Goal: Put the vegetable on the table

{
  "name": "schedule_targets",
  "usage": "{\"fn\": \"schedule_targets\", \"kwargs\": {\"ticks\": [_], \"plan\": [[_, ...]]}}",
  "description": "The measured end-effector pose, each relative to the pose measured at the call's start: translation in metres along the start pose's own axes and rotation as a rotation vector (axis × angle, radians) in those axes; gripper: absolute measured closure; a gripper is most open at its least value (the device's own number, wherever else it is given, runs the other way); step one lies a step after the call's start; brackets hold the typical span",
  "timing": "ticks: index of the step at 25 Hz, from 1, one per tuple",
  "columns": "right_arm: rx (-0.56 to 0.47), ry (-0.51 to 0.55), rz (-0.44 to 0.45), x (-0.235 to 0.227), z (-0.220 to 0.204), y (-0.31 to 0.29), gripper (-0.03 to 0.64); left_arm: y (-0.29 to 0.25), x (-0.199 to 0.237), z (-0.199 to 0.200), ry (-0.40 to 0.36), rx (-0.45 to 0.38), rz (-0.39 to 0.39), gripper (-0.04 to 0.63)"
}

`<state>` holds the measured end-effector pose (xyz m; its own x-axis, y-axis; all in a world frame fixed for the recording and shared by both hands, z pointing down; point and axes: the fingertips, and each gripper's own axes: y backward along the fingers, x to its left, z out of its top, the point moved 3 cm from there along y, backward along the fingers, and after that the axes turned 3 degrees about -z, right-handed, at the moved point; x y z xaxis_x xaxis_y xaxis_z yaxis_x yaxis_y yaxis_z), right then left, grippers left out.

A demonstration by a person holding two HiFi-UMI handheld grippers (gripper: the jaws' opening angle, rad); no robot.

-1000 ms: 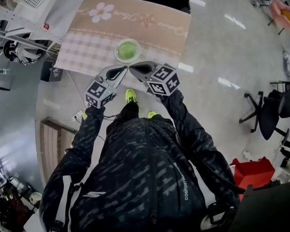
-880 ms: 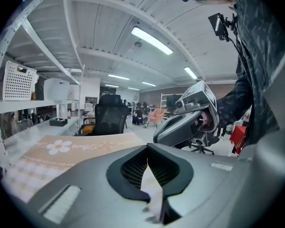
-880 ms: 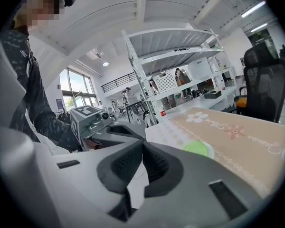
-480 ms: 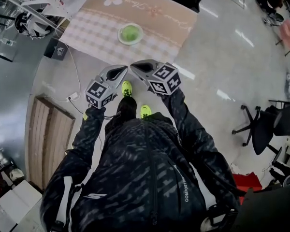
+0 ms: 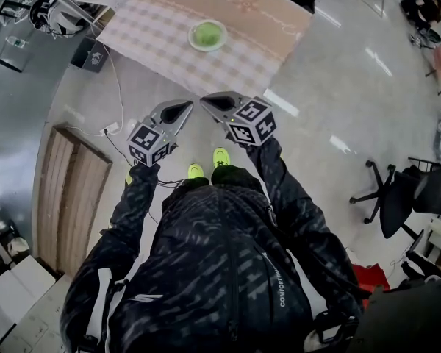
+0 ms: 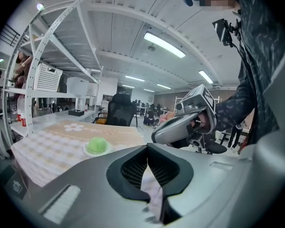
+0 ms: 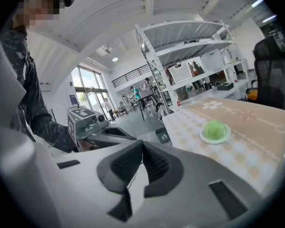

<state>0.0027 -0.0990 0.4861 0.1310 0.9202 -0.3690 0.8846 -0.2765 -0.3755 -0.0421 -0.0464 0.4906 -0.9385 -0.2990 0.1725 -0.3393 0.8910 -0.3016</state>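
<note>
A: How does the left hand-held gripper (image 5: 185, 106) stand?
B: Jaws pressed together, nothing between them.
A: And the vegetable (image 5: 207, 33)?
B: It is round, on a plate (image 5: 207, 47) on the tabletop (image 5: 151, 35), straight ahead and well apart from both tips.
A: The right hand-held gripper (image 5: 209, 98)?
B: Closed and empty too, and I judge it slightly nearer.

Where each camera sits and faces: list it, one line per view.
Head view: on the person's head, steeply down at jacket, shoes, left gripper, right gripper, table.
Left gripper view: on the left gripper, over its shut jaws toward the table; right gripper, sleeve show.
Right gripper view: on the right gripper, over shut jaws toward the table; left gripper, sleeve show.
Shared: all show the vegetable on its plate.
</note>
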Motion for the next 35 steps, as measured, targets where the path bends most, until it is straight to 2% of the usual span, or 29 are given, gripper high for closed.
{"fn": "schedule_targets", "kwargs": {"ticks": [6,13,18,26,31,35], "plan": [[0.003,-0.001,-0.038,0.022,-0.010,-0.002,0.614,0.024,-0.013,-0.014,0.026,-0.024,-0.011,0.601],[-0.020,0.011,-0.069,0.064,-0.012,-0.001,0.614,0.059,-0.028,-0.008,0.003,-0.073,-0.031,0.601],[-0.026,0.005,-0.091,0.100,-0.026,0.005,0.614,0.082,-0.053,-0.005,-0.035,-0.077,-0.062,0.601],[-0.077,-0.026,-0.157,0.151,-0.041,0.022,0.614,0.116,-0.101,-0.012,-0.035,-0.091,-0.135,0.601],[-0.085,-0.020,-0.163,0.191,-0.055,0.025,0.614,0.139,-0.127,-0.021,-0.033,-0.108,-0.161,0.601],[-0.071,-0.013,-0.158,0.216,-0.064,0.020,0.614,0.154,-0.130,-0.034,-0.017,-0.118,-0.159,0.601]]}}
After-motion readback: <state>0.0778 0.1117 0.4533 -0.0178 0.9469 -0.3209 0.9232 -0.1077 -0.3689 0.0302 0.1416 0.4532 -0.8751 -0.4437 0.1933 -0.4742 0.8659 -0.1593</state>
